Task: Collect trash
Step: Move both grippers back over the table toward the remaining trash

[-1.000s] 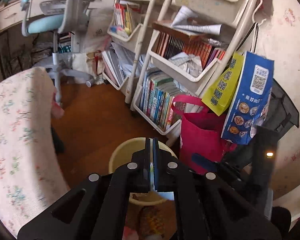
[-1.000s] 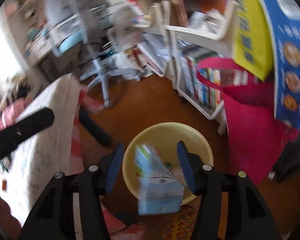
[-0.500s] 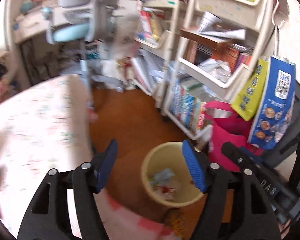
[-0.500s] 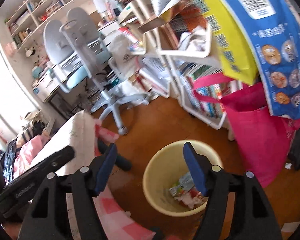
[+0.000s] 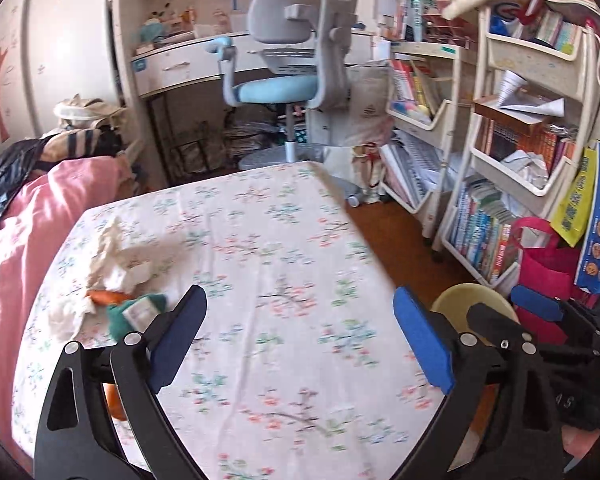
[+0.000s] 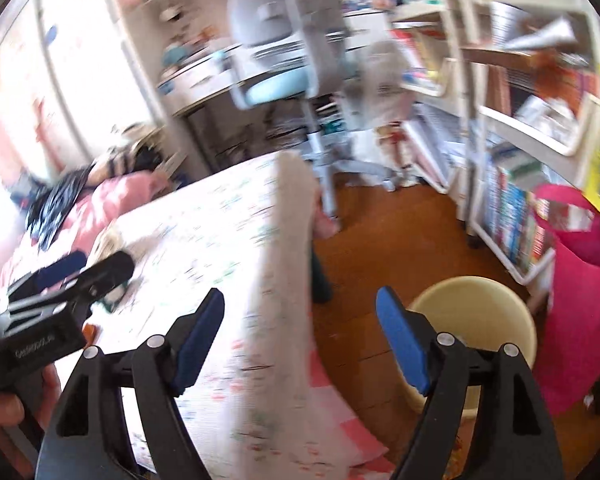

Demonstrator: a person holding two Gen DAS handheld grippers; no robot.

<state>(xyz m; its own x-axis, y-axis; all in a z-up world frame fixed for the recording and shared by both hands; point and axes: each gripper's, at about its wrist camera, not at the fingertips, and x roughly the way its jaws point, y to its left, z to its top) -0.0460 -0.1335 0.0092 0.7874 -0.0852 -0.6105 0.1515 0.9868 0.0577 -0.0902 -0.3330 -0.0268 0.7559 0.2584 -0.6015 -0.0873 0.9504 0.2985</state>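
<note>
1. My left gripper [image 5: 300, 320] hangs over the flowered bedsheet [image 5: 268, 280] with its jaws spread wide and nothing between them. My right gripper [image 6: 300, 320] is the same, jaws wide apart and empty, over the right edge of the bed.

2. The trash I can see lies on the left side of the sheet: crumpled white tissue [image 5: 112, 256], an orange scrap [image 5: 108, 297] just beside it, and a green-and-white wrapper [image 5: 138, 312] close to my left fingertip. Another orange piece [image 5: 114, 402] sits nearer, half hidden behind the left jaw.

3. The yellow bin [image 6: 472, 320] stands on the wooden floor [image 6: 392, 240] to the right of the bed, near the pink bag [image 6: 580, 312].

4. The pieces touch or overlap, so a pinch on one could drag or scatter the others across the sheet.

5. The sheet is soft and loose. If I close too low, I judge the pads would catch fabric along with the tissue and pull it up.

6. Tissue is light and limp; a shallow grip could let it slip out over the floor on the way to the bin.

7. The right-wrist view is blurred, so aiming from it now would likely miss.

8. The two grippers are close together, and reaching for the same pile could make them collide.
</note>
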